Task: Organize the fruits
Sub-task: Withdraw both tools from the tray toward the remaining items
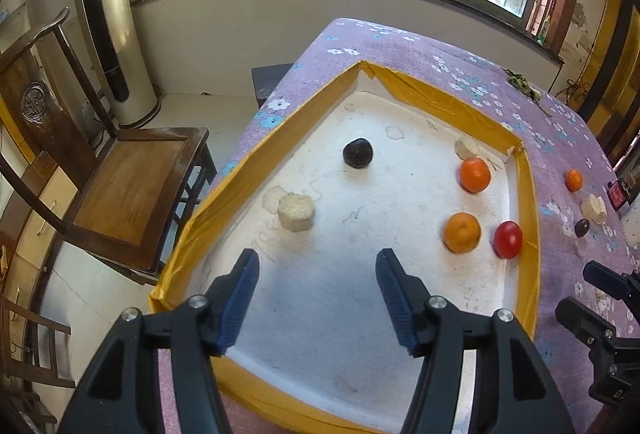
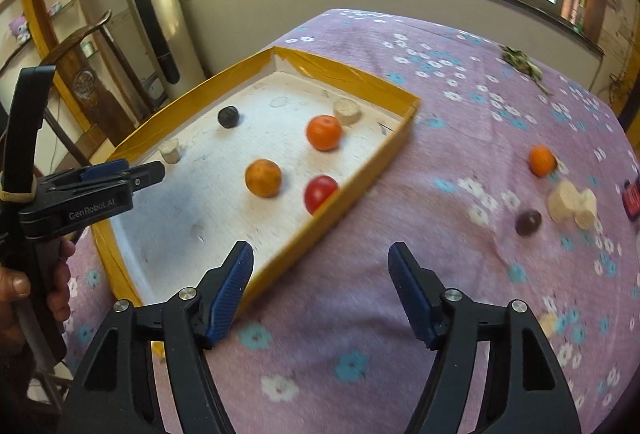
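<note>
A matt purple floral tablecloth covers the table. The tray has glossy yellow taped walls and a rough white foam floor. The red tomato by the tray's right wall shines smooth; the wooden chair looks polished.

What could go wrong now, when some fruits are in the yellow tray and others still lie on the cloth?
1. The red tomato sits against the tray's near wall; a claw reaching over that wall could bump it.
2. The loose orange and the dark fruit are round and lie on bare cloth, so a poor pinch may send them rolling.
3. The pale pieces touch each other; the right claw may shove one while taking the other.
</note>
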